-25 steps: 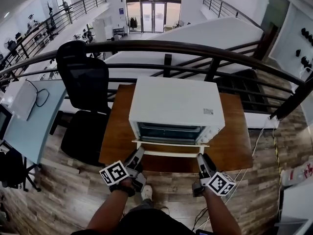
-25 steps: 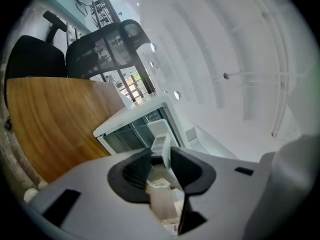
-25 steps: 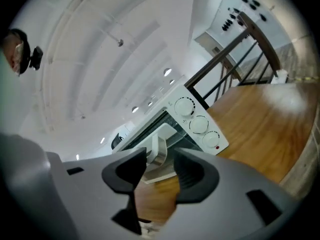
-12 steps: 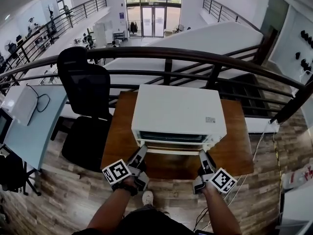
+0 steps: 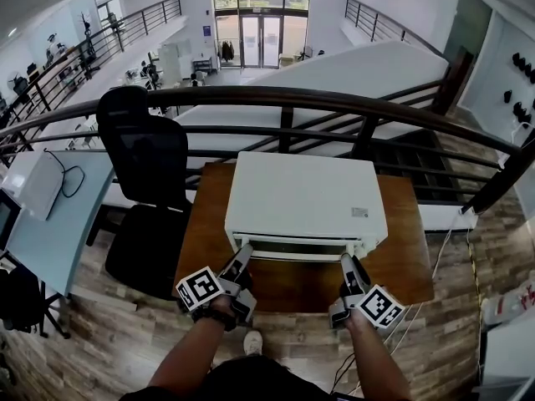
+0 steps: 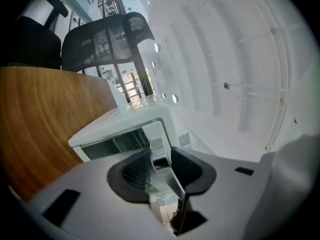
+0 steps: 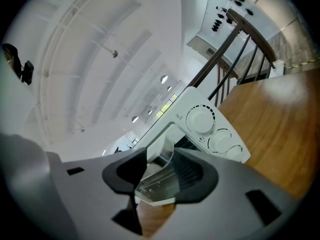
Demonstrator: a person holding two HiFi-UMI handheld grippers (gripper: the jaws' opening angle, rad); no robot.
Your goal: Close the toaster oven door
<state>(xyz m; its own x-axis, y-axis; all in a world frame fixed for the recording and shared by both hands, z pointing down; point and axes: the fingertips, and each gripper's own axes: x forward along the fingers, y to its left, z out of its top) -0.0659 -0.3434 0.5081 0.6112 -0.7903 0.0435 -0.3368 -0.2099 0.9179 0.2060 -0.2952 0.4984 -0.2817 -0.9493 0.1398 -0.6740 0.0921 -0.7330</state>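
left gripper [image 5: 242, 257]: grips oven door [image 5: 301, 249]; right gripper [image 5: 347, 263]: grips oven door; oven door: nearly shut

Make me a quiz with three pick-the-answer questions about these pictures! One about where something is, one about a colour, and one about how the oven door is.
1. In the head view, where is the black chair?
A. Left of the wooden table
B. Under it
C. Right of it

2. What colour is the toaster oven?
A. Red
B. White
C. Green

3. How is the oven door?
A. Flat down, wide open
B. Tilted up, nearly shut
C. Taken off

Answers:
1 A: the chair stands by the table's left edge.
2 B: its top and sides are white.
3 B: the left claw and right claw grip the door's two ends, and a narrow gap shows the inside.
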